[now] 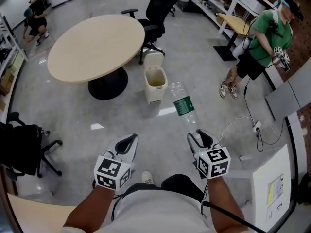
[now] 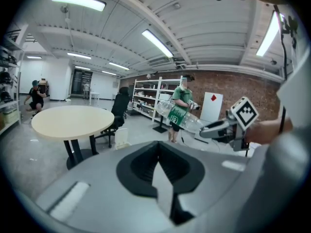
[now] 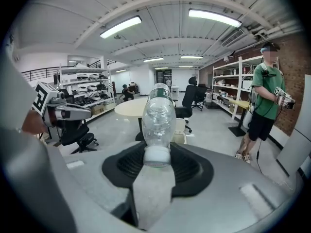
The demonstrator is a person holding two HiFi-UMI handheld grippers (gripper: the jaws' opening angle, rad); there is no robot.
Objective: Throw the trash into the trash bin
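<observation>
A clear plastic bottle [image 1: 183, 106] with a green label sticks out forward from my right gripper [image 1: 199, 135], which is shut on its capped neck. In the right gripper view the bottle [image 3: 158, 118] fills the middle, its white cap between the jaws of the right gripper [image 3: 156, 163]. The white trash bin [image 1: 155, 84] stands on the floor ahead, lid up, beside the round table. It also shows small in the left gripper view [image 2: 121, 137]. My left gripper [image 1: 127, 142] hangs level with the right one, shut and empty; its own view shows the left gripper [image 2: 158, 166] with the jaws together.
A round beige table [image 1: 95, 45] stands left of the bin, with a black office chair [image 1: 155, 13] behind it. Another black chair [image 1: 22, 149] sits at near left. A person in a green shirt [image 1: 265, 47] stands at right. A cable [image 1: 243, 125] and a white cabinet [image 1: 272, 183] lie near right.
</observation>
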